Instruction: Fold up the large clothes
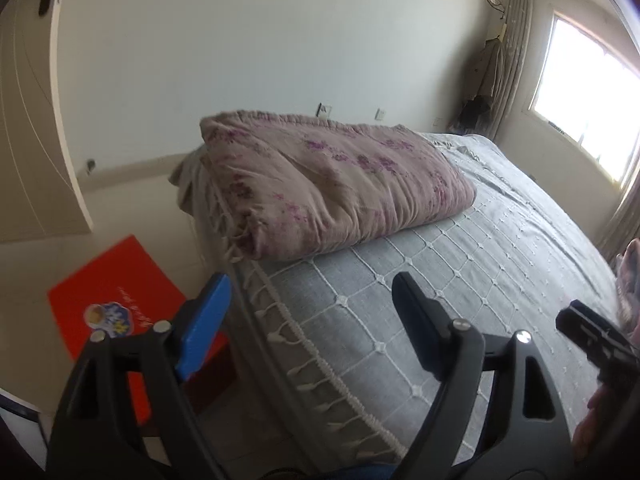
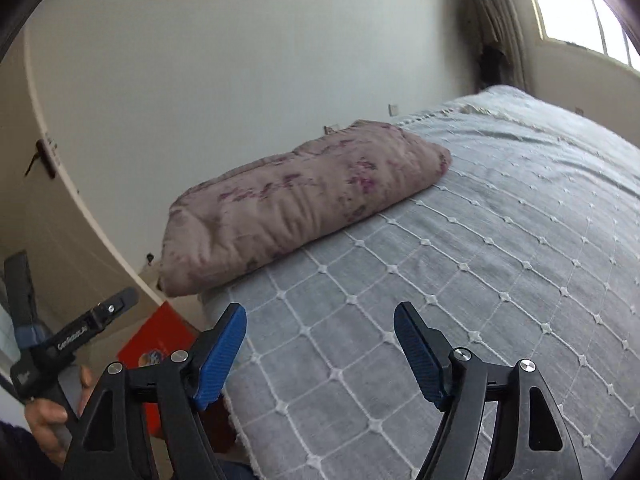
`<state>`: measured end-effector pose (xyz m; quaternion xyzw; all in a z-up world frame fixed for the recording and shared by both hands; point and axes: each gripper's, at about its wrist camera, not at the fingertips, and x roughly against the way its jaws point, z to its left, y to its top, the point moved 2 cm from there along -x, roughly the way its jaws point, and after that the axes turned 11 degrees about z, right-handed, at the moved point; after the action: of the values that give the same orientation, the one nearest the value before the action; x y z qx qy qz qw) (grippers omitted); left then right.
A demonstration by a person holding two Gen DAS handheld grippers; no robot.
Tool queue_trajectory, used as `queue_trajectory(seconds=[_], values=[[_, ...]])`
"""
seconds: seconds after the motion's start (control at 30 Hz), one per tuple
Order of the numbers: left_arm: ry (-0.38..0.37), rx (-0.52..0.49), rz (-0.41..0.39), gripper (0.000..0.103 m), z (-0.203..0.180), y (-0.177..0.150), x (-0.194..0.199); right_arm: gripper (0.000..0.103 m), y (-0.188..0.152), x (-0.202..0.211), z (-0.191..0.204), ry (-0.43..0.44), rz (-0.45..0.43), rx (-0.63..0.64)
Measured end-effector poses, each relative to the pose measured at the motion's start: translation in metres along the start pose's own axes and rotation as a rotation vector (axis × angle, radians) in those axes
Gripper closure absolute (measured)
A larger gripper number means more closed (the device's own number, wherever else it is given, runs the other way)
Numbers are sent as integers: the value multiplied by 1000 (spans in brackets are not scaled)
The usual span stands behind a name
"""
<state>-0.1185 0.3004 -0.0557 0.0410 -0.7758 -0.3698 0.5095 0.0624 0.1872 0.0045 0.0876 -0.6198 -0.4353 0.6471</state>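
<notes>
Left wrist view: both tongs [image 1: 308, 328] [image 2: 320, 344] wide, empty — folded quilt [image 1: 332, 184] overhangs bed [image 1: 500, 248] corner.

Red box [image 1: 108, 292] partly behind left gripper fingers [image 1: 208, 320]; print illegible.

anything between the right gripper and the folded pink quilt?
Nothing but bare grey bedspread between the open right gripper and the folded pink quilt, as the right wrist view shows.
</notes>
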Motion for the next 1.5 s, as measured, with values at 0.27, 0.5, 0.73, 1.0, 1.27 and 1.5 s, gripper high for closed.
queue_trajectory(seconds=[0.27,0.5,0.73,1.0,1.27,1.5], values=[[142,-120,-98,10,-27,-8,47,17,-41,39,76,-100,-115,311],[201,-123,-113,8,-36,-23,60,15,-49,47,63,-7,-131,191],[222,-162,-113,8,-47,-35,63,15,-59,44,58,-13,-120,171],[217,-73,-104,7,-38,-38,68,15,-63,56,48,-46,-154,129],[213,-76,-83,7,-45,-40,62,14,-60,68,38,-66,-180,100],[214,-93,-74,6,-51,-43,59,13,-60,70,36,-66,-187,88]])
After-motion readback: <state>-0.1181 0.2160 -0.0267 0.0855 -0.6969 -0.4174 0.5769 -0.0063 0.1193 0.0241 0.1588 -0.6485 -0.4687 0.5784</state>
